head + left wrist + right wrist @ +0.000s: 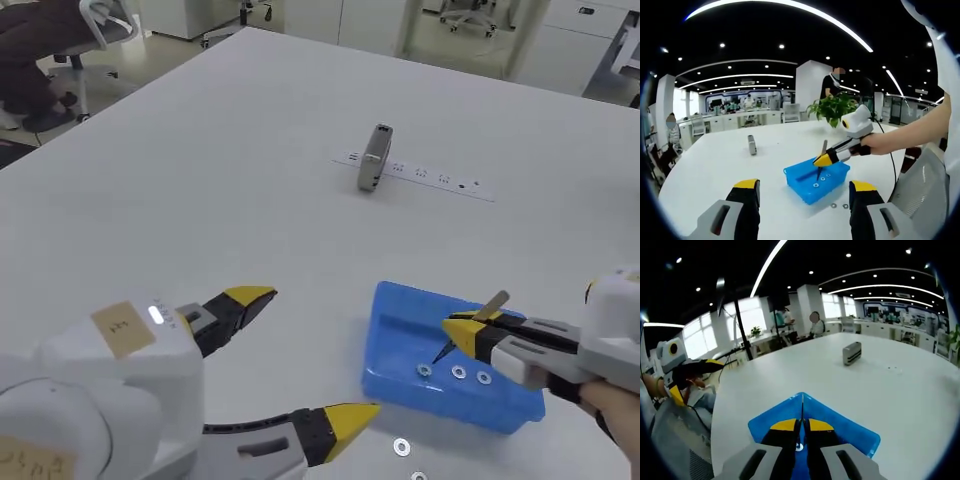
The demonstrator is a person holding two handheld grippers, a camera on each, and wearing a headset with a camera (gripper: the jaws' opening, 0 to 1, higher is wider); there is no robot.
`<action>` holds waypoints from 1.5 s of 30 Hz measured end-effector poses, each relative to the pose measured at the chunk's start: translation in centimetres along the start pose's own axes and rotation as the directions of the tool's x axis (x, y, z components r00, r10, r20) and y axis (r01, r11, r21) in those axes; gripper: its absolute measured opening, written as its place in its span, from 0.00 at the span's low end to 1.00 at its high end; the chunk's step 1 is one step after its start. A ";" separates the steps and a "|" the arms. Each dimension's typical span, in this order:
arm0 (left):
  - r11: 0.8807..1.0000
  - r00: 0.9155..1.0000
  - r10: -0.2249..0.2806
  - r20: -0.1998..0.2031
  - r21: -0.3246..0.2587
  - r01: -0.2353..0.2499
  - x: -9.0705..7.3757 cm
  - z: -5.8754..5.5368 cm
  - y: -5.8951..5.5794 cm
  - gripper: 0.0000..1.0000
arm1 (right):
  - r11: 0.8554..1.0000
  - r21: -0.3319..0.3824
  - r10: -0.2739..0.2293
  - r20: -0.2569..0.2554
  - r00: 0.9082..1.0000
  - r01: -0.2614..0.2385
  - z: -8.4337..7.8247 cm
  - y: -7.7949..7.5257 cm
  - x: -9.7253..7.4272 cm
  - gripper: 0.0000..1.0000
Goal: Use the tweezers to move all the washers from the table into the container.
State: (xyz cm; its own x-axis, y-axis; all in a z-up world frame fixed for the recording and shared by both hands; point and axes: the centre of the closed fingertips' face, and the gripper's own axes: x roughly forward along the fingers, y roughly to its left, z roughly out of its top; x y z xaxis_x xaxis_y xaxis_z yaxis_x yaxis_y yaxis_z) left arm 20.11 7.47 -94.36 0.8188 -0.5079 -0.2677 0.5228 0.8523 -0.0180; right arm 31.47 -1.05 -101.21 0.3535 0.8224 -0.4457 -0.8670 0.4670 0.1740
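Near left: left gripper [300,355], black jaws with yellow tips spread wide apart, nothing between them, held above the white tabletop [200,180]

Far centre: grey rectangular block [375,157] stood on edge at the left end of a flat white power strip [440,180]

Near, right of centre: blue rectangular plastic container [410,300] sat on the table. Three small silver metal washers [458,373] lay on its floor along the near wall. Two more washers [402,447] lay on the table just in front of that near wall, outside the container

Right: right gripper [462,330], jaws pressed together on slim metal tweezers [441,352], was held over the container. The tweezer tips pointed down inside it, close above the three washers; contact could not be judged
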 end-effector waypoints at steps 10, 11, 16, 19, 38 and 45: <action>1.000 1.000 -0.005 -0.005 0.002 0.005 0.1 -0.1 -0.1 0.72 | 1.000 -0.005 0.008 0.005 1.000 -0.008 0.2 0.3 -0.1 0.03; 1.000 1.000 -0.005 -0.006 0.003 0.005 0.1 -0.1 -0.1 0.72 | 1.000 -0.005 0.008 0.005 1.000 -0.008 0.1 0.3 -0.1 0.03; 1.000 1.000 -0.006 -0.007 0.003 0.006 0.1 -0.1 -0.1 0.72 | 1.000 -0.002 0.006 0.006 1.000 -0.006 0.2 0.2 -0.2 0.03; 1.000 1.000 -0.004 -0.007 0.004 0.004 0.1 -0.1 -0.1 0.72 | 1.000 -0.002 0.005 0.008 1.000 -0.005 0.2 0.2 -0.3 0.03; 1.000 1.000 -0.007 -0.006 0.002 0.007 0.1 -0.1 -0.1 0.72 | 0.999 0.028 0.014 0.074 0.997 -0.016 1.8 1.4 -1.5 0.03; 1.000 1.000 -0.012 -0.010 0.006 0.012 0.1 -0.2 -0.2 0.72 | 0.998 0.044 0.031 0.117 0.993 -0.037 2.7 2.9 -2.7 0.03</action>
State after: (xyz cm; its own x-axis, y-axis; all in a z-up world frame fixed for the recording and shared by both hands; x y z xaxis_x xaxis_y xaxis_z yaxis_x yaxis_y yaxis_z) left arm 20.03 7.24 -94.53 0.8100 -0.5168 -0.2773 0.5340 0.8453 -0.0157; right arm 28.98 -1.06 -97.13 0.3649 0.8691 -0.3340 -0.8631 0.4503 0.2285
